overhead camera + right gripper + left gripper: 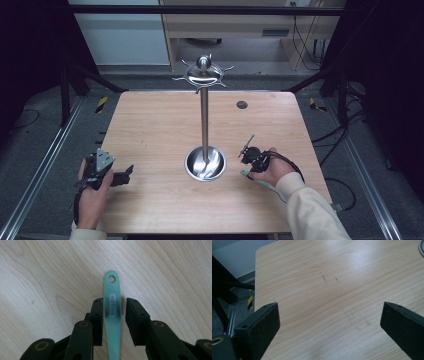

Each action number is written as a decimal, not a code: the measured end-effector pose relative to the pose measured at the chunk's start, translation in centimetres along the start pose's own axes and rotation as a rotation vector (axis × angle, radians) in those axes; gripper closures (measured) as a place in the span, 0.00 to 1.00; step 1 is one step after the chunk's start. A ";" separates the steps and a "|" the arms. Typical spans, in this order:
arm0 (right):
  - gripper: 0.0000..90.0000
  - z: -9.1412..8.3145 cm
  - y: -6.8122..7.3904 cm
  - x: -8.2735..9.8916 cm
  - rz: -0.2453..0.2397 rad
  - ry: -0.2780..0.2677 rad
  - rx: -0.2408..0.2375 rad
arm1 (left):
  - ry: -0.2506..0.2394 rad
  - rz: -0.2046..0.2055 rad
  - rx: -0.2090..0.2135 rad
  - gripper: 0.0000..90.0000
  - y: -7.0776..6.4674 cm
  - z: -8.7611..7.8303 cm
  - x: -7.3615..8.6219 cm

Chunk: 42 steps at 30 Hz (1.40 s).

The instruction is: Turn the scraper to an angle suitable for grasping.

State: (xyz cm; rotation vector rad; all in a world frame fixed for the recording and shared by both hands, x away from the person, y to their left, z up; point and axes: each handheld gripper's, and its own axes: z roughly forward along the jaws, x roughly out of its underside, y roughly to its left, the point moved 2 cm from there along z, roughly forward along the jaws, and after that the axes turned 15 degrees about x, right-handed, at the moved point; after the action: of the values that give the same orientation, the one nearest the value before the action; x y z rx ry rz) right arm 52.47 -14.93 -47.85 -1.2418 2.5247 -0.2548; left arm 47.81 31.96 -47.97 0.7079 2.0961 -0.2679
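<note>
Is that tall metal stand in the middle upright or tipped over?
Upright: the metal stand rises straight from its round base on the table, hooked top above.

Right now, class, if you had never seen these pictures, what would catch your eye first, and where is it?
First, the tall shiny metal stand rising from its round dish base at the table's centre, with hooks around its top. Next, the green handle lying on the wood between the right tongs, whose jaws sit close on either side with a gap on one side. The left tongs gape wide over bare wood.
</note>
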 end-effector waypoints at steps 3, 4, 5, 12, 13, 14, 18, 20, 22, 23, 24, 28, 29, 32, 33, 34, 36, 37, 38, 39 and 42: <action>0.76 0.3 -0.1 0.1 -0.005 0.009 -0.001 | 0.000 0.000 0.000 0.02 0.0 0.0 0.0; 0.76 0.3 -0.1 0.1 -0.005 0.009 -0.001 | 0.000 0.001 0.000 0.02 -0.1 0.0 0.0; 0.76 0.4 -0.1 0.1 -0.003 0.013 -0.004 | 0.000 0.002 0.002 0.02 -0.1 0.0 0.0; 0.78 0.5 -0.2 0.1 -0.002 0.017 -0.008 | 0.003 0.005 0.003 0.02 -0.1 0.0 0.0; 0.78 0.5 -0.1 0.1 -0.001 0.019 -0.009 | 0.003 0.004 0.002 0.02 -0.1 0.0 0.0; 0.79 0.5 -0.1 0.1 -0.006 0.022 -0.007 | 0.004 0.004 0.002 0.02 0.0 0.0 0.0; 0.80 0.6 0.0 -0.1 -0.008 0.024 -0.010 | 0.003 0.006 0.004 0.02 -0.1 0.0 0.0; 0.81 0.6 0.0 -0.1 -0.002 0.024 -0.011 | 0.003 0.007 0.005 0.02 -0.1 0.0 0.0; 0.81 0.7 0.0 -0.1 -0.007 0.025 -0.011 | 0.005 0.008 0.006 0.02 -0.1 0.0 0.0; 0.81 0.7 0.0 -0.1 -0.006 0.026 -0.010 | 0.004 0.006 0.005 0.02 -0.1 0.0 0.0; 0.81 0.7 0.0 -0.1 -0.006 0.026 -0.012 | 0.003 0.006 0.004 0.02 -0.1 0.0 0.0; 0.81 0.7 0.0 -0.1 -0.005 0.026 -0.014 | 0.002 0.006 0.006 0.02 -0.2 0.0 0.0; 0.81 0.8 0.0 -0.1 -0.006 0.026 -0.014 | 0.002 0.006 0.006 0.02 -0.2 0.1 0.0; 0.81 0.8 0.0 -0.1 -0.003 0.028 -0.018 | 0.002 0.007 0.006 0.02 -0.2 0.1 0.0; 0.82 0.8 -0.1 0.0 0.000 0.026 -0.017 | 0.003 0.006 0.005 0.02 -0.2 0.0 0.0; 0.82 0.8 -0.1 0.0 -0.002 0.024 -0.015 | 0.003 0.006 0.005 0.02 -0.2 0.0 0.0; 0.82 0.8 -0.1 0.0 0.004 0.028 -0.016 | 0.001 0.004 0.005 0.02 -0.2 0.0 0.0; 0.82 0.8 -0.2 0.1 -0.003 0.023 -0.015 | 0.002 0.004 0.004 0.02 -0.2 0.0 0.0; 0.82 0.7 -0.2 0.1 0.001 0.020 -0.017 | 0.003 0.004 0.004 0.02 -0.2 0.0 0.0; 0.82 0.7 -0.2 0.1 0.008 0.017 -0.018 | 0.003 0.004 0.005 0.02 -0.2 0.0 0.0; 0.82 0.2 -0.5 0.2 0.017 -0.002 -0.012 | 0.004 0.004 0.005 0.02 -0.2 0.1 0.0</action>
State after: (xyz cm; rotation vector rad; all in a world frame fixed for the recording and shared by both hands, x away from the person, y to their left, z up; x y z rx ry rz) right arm 52.78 -15.40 -47.95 -1.2241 2.5369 -0.2345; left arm 47.73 31.79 -48.04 0.7161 2.0982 -0.2700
